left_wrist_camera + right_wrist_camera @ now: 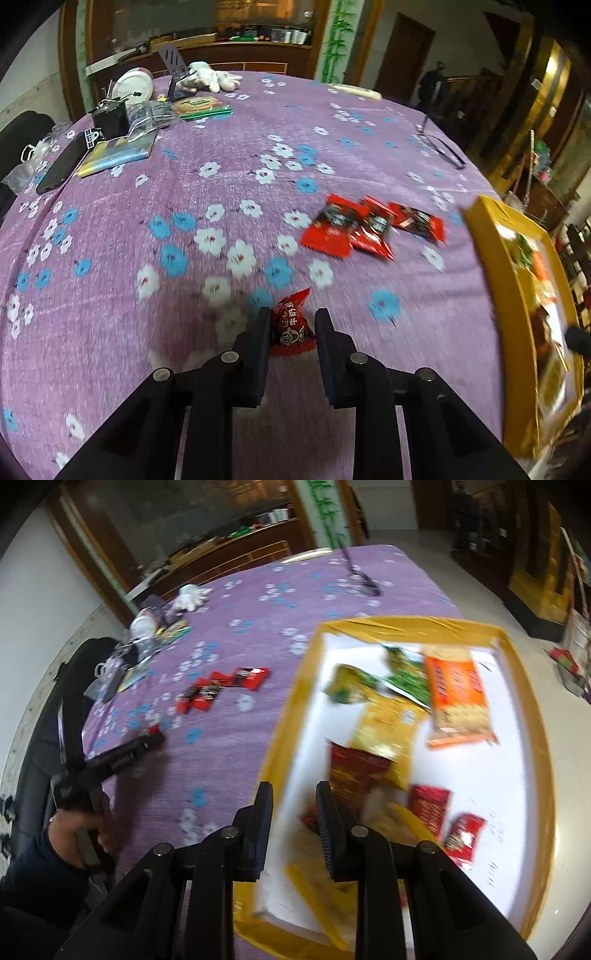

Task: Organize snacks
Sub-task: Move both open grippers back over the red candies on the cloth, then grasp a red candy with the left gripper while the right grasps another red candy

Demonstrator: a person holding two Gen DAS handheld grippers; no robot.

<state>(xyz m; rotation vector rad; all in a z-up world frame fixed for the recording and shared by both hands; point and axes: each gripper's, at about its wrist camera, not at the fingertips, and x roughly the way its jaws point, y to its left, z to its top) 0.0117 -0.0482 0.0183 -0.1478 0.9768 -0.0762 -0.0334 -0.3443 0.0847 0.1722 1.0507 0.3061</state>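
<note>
**Red candy pinched on the floral worktop, box of snacks alongside**

Nearest the left wrist lens, the left claw (292,325) has its two black, ribbed plastic fingers pressed onto a small red candy in a crinkled, twist-ended wrapper with white print (291,326); the candy sits between the pads, low over the purple cloth-covered worktop with white and blue flowers (184,192).

From that candy, three flat red-and-black foil snack packets (369,227) lie overlapping toward one o'clock, well apart from the claw. At three o'clock runs the wall of a shallow yellow-taped cardboard box with a white floor (495,266), blurred. Far off at eleven o'clock is a clutter: a black phone (61,166), a glossy yellow-and-blue packet (118,155), clear plastic bags (151,112), a white paper plate (133,86) and white fabric gloves (210,79).

In the right wrist view, the right claw (294,805) hangs over the near left edge of the same box (288,716); its fingers stand close together, nothing visibly between them. Inside the box lie an orange rectangular packet (458,698) at one o'clock, green wrappers (399,672) and a yellow pouch (388,723) at twelve, a dark red pouch (354,775) just beyond the fingertips, and small red sachets (443,819) at three o'clock. At nine o'clock a person's hand (79,830) grips the other tool's handle.
</note>
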